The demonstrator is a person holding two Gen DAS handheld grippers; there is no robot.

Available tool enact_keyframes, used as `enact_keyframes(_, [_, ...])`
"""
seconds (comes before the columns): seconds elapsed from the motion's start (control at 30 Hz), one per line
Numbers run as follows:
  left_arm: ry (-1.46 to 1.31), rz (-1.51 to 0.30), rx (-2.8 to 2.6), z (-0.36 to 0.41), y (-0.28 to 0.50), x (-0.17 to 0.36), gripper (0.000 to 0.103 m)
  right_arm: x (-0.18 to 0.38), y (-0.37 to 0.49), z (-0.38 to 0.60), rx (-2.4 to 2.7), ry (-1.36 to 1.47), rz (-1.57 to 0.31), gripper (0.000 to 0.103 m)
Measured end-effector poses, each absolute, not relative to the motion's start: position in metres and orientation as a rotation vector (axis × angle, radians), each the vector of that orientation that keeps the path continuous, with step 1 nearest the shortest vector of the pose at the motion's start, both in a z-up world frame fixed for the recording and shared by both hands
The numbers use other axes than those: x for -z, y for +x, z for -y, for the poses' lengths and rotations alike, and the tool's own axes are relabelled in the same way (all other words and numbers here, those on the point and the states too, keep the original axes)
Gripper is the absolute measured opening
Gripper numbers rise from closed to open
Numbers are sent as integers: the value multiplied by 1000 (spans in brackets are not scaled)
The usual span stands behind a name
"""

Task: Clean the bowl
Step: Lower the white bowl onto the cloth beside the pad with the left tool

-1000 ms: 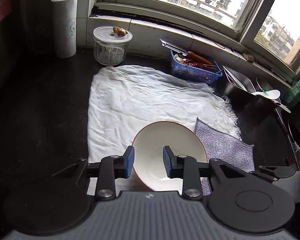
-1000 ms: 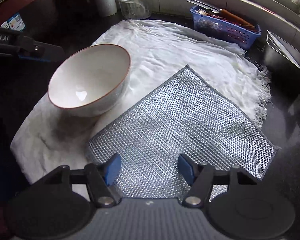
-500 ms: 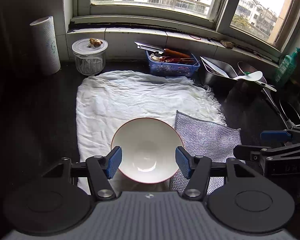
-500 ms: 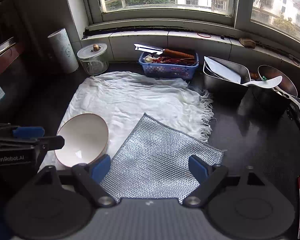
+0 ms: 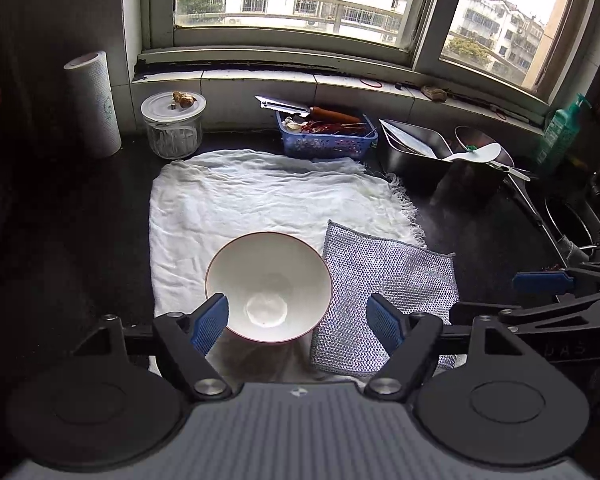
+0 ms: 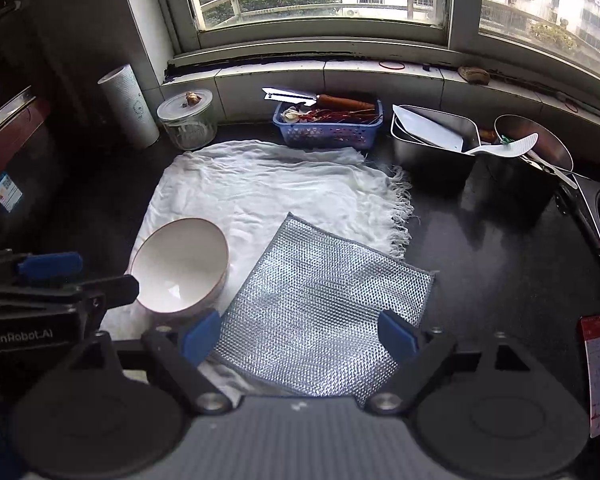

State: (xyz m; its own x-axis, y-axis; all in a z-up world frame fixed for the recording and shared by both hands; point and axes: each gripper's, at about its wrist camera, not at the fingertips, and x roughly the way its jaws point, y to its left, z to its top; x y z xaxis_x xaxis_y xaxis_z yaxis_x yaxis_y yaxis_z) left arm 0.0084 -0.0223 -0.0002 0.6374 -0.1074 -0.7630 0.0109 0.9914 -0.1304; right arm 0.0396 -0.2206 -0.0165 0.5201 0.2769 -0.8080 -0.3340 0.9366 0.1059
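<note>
My left gripper (image 5: 298, 318) has just been opening wide with nothing between its pads; my right gripper (image 6: 298, 332) is spread empty too. Both have lifted off. The bowl (image 5: 268, 286) rests upright on the white towel (image 5: 260, 196), mesh dishcloth (image 5: 383, 296) at its 3 o'clock, so cleaning looks finished.

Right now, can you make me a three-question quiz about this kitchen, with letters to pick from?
1. Where does the bowl sit? A. on the white cloth B. in the blue basket C. on the windowsill
2. What colour is the basket? A. red B. blue C. yellow
3. How is the left gripper? A. shut on the bowl B. shut on the mesh scrubbing cloth C. open, holding nothing

Answers: 1 A, the bowl rests on the cloth, beside the scrubbing cloth. 2 B, its plastic walls are blue. 3 C, its jaws have just been opening and stand wide apart, above the bowl.
</note>
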Motion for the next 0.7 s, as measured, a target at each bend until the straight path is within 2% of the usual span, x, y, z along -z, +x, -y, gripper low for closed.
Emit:
enact_keyframes(0.33, [-155, -904, 59, 21, -6, 0, 76, 10, 19, 212, -327, -178, -917, 88])
enact_keyframes(0.7, [-150, -893, 65, 21, -14, 0, 76, 8, 16, 210, -327, -163, -931, 93])
